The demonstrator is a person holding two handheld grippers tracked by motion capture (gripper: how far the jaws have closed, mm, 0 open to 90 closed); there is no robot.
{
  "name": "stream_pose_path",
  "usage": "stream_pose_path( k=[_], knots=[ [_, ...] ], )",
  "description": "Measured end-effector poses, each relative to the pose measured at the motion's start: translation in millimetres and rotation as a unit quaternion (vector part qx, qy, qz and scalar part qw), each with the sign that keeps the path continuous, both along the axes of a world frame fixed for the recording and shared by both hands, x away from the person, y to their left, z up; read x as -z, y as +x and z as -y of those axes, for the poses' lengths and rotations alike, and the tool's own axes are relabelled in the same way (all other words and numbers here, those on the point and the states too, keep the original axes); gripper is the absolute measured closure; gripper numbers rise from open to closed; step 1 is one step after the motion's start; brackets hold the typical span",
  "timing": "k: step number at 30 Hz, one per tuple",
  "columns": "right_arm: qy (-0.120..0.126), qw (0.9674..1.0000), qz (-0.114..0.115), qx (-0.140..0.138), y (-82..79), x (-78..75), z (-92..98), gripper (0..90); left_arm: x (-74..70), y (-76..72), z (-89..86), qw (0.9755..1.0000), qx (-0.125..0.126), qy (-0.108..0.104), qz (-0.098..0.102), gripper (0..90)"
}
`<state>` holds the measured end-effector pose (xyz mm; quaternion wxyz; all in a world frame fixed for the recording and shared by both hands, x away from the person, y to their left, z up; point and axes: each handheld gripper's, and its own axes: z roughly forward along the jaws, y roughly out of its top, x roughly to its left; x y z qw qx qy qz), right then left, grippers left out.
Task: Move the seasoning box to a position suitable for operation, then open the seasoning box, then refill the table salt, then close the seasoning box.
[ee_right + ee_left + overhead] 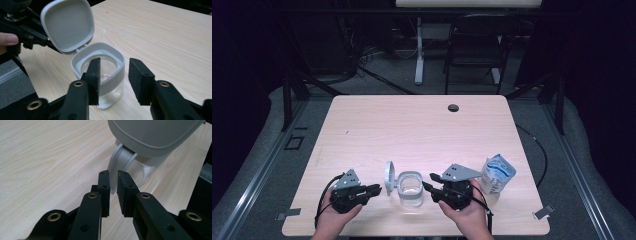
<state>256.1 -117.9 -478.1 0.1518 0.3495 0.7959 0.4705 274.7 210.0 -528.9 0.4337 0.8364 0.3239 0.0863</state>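
Between both tongs, open-lidded jar

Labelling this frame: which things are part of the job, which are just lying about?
In the job:
- clear jar, open
- its hinged white lid, tab between the left hand-held gripper's pads
- right hand-held gripper, open beside the jar

Lying about:
- blue-and-white pouch, at the table's right
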Motion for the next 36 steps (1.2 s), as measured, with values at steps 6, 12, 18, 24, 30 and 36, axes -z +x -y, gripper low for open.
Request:
stream_pose_path(
  k=[6,12,18,24,30,36],
  knots=[
    [-0.009,0.9999,0.008,0.011,-8.5,11.0,8.3,55.1,-0.8,-0.7,0.1,1.0,0.002,-0.001,-0.002,80.6],
    [-0.021,0.9993,0.012,0.027,-17.0,15.5,25.0,52.8,-2.6,-0.9,-2.2,0.9999,0.003,-0.013,0.0,71.3],
    [-0.026,0.9985,0.012,0.046,-22.6,18.1,40.6,52.2,-2.9,0.5,-6.9,0.9999,-0.006,-0.015,-0.003,66.8],
    [-0.028,0.9979,-0.003,0.057,-23.6,25.8,54.5,52.1,-4.0,1.7,-10.9,0.9998,-0.015,-0.015,0.0,63.7],
    [-0.031,0.998,-0.004,0.055,-25.2,27.5,61.7,51.3,-3.5,1.3,-13.0,0.9997,-0.019,-0.015,-0.002,61.4],
    [-0.024,0.9984,-0.005,0.052,-29.2,26.7,69.2,50.7,-4.2,3.4,-16.0,0.9997,-0.021,-0.014,-0.004,59.9]
  ],
)
